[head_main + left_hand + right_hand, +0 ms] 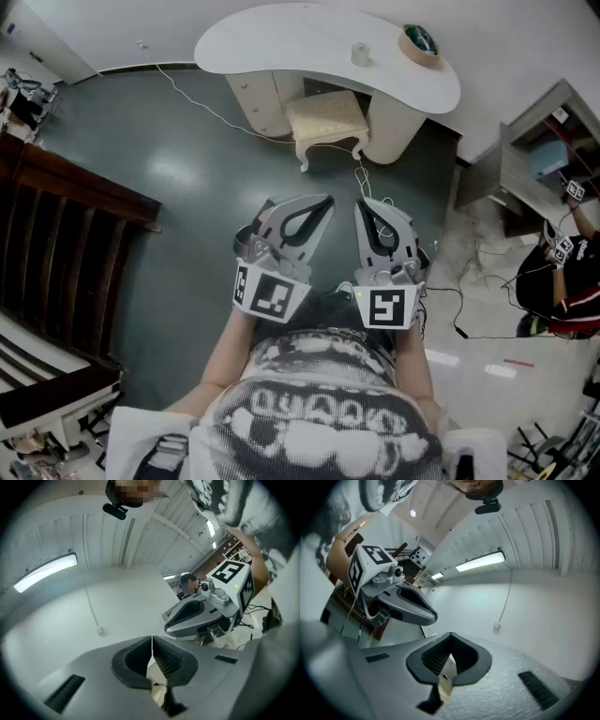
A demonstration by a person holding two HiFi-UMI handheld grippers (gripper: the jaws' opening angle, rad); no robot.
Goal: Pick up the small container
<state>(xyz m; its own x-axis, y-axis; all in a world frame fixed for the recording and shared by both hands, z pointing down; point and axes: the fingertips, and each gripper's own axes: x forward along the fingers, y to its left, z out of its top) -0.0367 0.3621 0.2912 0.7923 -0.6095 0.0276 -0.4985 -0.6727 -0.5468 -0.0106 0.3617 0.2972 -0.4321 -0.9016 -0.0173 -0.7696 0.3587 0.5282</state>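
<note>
Firstly, head view. Left gripper [323,202] and right gripper [364,204]: held side by side close to the person's body, tips pointing to the far side of the room, each with its marker cube at the near end. Small container [361,53]: pale, upright on the white curved dressing table [281,37] at the far wall, right of the tabletop's middle, well apart from both grippers. Round green-centred object [419,42]: on the same tabletop, just right of the container. Cream cushioned stool [326,120]: part-tucked under the table, between it and the grippers. White cable [206,103]: trailing over the grey-green floor [187,187]. Dark wooden furniture [66,225]: left edge. Second person [562,281]: far right edge.

Next, left gripper view. Left gripper [152,641]: jaws pressed together, nothing between them. Right gripper alongside at right. Beyond: white wall, hanging cable with plug [99,631], lit strip light [47,571].

Lastly, right gripper view. Right gripper [450,637]: jaws pressed together, nothing pinched. Left gripper alongside at left. Beyond: the same wall, cable and strip light. Container not visible in either gripper view.
</note>
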